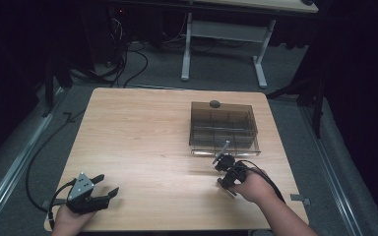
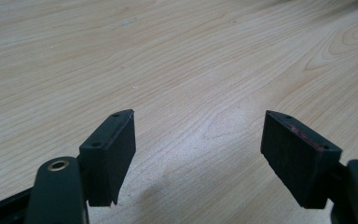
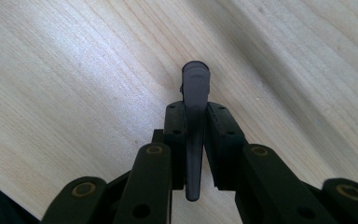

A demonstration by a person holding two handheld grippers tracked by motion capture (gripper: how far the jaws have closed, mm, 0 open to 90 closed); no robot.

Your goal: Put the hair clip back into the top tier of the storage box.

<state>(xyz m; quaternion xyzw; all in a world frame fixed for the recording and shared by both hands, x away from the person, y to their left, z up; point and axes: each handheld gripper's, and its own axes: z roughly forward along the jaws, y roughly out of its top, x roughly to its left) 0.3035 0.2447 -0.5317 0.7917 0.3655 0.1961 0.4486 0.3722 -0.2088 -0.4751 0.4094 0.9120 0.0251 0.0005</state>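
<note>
A slim grey tool point(image 3: 196, 121) — perhaps a clip — is pinched by the right gripper point(image 3: 196, 116); the left gripper point(image 2: 198, 140) is held spread above the bench point(image 1: 142, 132).

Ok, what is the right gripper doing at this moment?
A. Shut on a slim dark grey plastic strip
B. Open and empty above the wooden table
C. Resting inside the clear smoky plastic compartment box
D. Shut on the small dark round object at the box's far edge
A: in the right gripper view the right gripper has its jaws pressed against a slim dark grey plastic strip that sticks out past them over the wooden table.
</note>
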